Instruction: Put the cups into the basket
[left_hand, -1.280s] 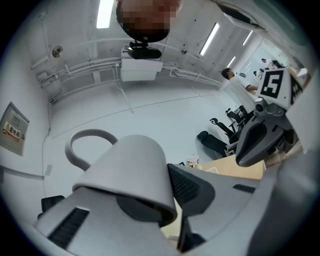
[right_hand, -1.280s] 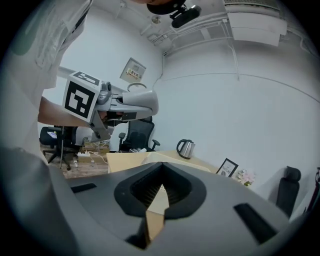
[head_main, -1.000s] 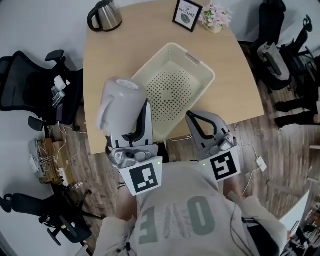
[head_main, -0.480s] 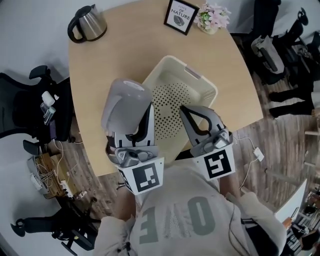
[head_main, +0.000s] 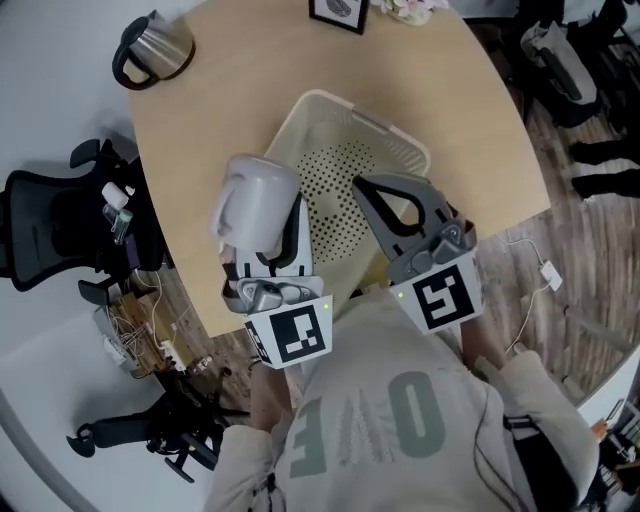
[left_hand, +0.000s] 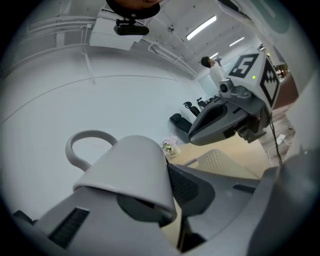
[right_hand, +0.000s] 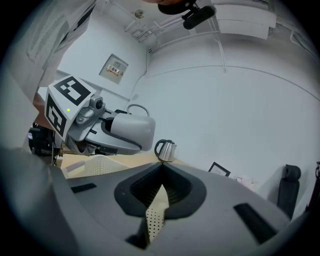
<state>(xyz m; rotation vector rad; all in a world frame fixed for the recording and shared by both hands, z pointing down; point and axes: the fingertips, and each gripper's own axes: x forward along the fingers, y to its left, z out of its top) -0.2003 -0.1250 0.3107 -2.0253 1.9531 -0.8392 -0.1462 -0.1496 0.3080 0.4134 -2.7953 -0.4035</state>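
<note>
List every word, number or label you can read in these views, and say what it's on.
"OVE": large letters on the person's shirt, upside down in the head view.
Framed picture: cut off at the head view's edge; unreadable.
Wall panel: print too small to read.
Marker cubes: black-and-white patterns only, no words.

The head view's top edge cuts off the picture frame (head_main: 338, 12) and flowers (head_main: 404, 8). The cup (head_main: 257, 205) and right gripper (head_main: 362, 186) hide the near wall of the basket (head_main: 345, 165).
</note>
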